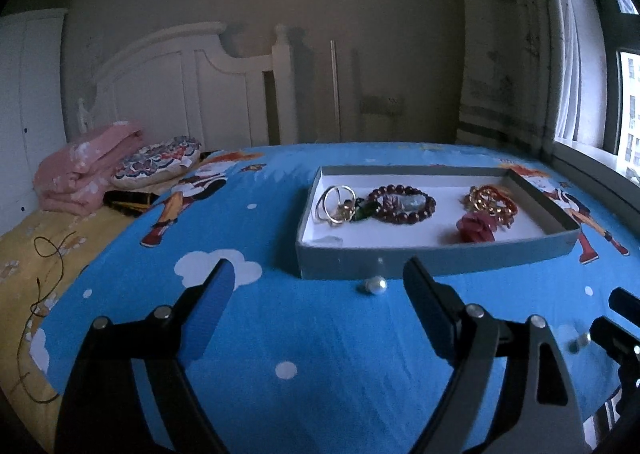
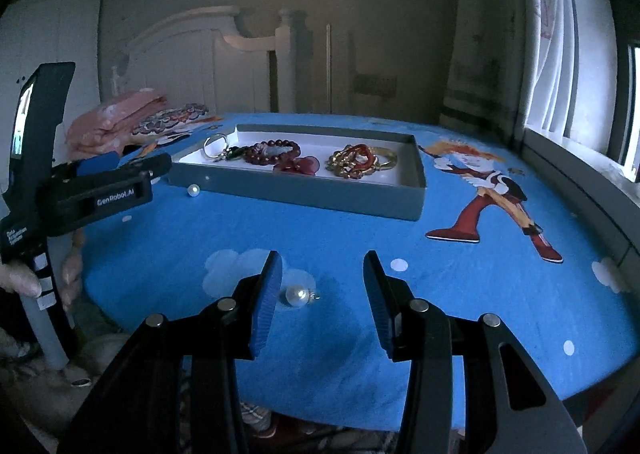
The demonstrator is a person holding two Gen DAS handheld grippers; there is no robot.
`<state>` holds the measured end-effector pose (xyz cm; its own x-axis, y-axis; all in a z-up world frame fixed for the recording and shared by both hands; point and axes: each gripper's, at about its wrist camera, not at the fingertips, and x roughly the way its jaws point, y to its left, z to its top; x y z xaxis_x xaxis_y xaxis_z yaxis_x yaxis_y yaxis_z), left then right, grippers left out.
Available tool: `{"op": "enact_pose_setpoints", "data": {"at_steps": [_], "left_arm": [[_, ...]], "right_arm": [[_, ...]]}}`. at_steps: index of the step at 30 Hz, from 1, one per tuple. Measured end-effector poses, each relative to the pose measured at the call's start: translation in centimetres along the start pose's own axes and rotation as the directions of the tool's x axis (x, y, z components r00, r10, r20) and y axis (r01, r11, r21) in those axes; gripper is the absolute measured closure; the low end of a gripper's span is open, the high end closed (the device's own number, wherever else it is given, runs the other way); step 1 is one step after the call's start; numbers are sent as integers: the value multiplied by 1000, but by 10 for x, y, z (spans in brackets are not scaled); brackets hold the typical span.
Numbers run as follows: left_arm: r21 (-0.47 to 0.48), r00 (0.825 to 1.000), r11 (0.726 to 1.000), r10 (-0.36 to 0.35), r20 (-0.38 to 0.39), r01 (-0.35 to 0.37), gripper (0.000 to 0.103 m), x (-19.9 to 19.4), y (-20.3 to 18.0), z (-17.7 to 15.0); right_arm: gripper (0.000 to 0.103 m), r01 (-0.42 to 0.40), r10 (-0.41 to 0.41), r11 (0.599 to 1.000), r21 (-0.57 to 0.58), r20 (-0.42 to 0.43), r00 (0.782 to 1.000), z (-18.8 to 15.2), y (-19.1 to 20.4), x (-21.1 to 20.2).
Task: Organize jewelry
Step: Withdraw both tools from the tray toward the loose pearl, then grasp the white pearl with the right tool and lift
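A shallow grey box (image 1: 400,260) with a white floor lies on the blue cartoon bedsheet. It holds silver rings (image 1: 336,204), a dark red beaded bracelet (image 1: 400,202), gold and red bracelets (image 1: 490,204) and a red flower piece (image 1: 476,230). One pearl earring (image 1: 374,286) lies on the sheet just in front of the box, ahead of my left gripper (image 1: 318,266), which is wide open and empty. A second pearl earring (image 2: 298,296) lies on the sheet between the fingers of my right gripper (image 2: 323,258), close to the left pad and untouched. That gripper is open.
A folded pink blanket (image 1: 80,170) and a patterned cushion (image 1: 156,164) sit by the white headboard. A dark cord (image 1: 44,254) trails over the yellow sheet at the left. A window ledge (image 2: 580,174) runs along the right. A person's hand (image 2: 24,282) holds the left gripper's handle.
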<state>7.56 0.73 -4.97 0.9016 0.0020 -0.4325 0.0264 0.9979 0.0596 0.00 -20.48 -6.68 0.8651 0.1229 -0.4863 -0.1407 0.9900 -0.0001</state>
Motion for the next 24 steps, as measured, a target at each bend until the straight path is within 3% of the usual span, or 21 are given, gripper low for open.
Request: {"op": "enact_pose_setpoints", "data": {"at_steps": [15,20,22,24], "left_arm": [[13,999,1000,-8,-40,9,19,5,-1,-11],[9,999,1000,-14,-48,14,19,6,-1,-11],[3,998,1000,-21,-64,22,19,8,-2,-9],[-6,996,1000,-30,-83,30,19,10,-2,-7]], "right_arm": [[62,-21,20,999,-30,-12,1000,-12,8,9],[69,-32,32,999,-37,-20,999,-16,9,13],[82,-40,40,998,-38,-20,999,-16,9,13],[83,-43,43,998,-39,-19,999,-16,10,13]]}}
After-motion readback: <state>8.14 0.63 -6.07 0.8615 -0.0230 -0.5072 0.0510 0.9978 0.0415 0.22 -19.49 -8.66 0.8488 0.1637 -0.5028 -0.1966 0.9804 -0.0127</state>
